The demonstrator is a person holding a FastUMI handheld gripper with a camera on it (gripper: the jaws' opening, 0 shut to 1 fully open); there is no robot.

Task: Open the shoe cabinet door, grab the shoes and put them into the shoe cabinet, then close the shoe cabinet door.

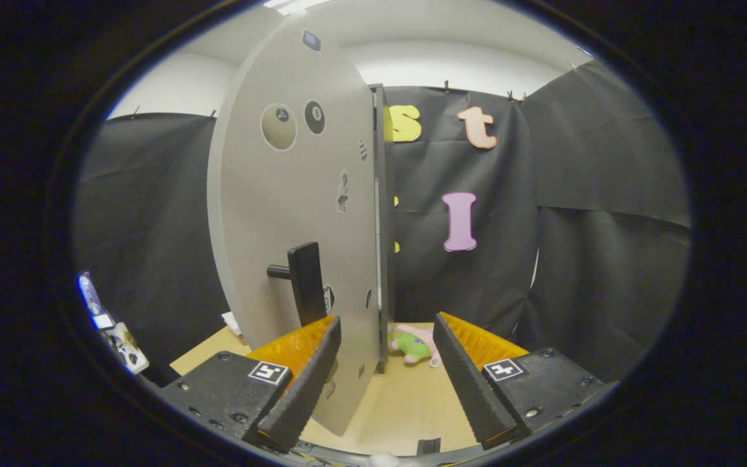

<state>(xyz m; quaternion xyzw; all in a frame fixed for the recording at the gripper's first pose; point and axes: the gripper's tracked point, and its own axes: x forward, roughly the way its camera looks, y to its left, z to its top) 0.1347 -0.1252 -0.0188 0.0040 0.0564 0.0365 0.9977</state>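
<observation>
The grey shoe cabinet door (283,214) stands swung out toward me, its free edge reaching down between my fingers near the left one. Its black handle (303,280) sticks out just above my left fingertip. My gripper (386,383) is open, fingers wide apart, and nothing is pressed between them. A small pink and green shoe (415,345) lies on the wooden table beyond the fingers, just right of the door's hinge edge (380,214). The cabinet's inside is hidden behind the door.
The light wooden tabletop (406,402) runs under the fingers. Small white and printed items (117,337) sit off the table's far left. Black cloth walls close in behind and to the right.
</observation>
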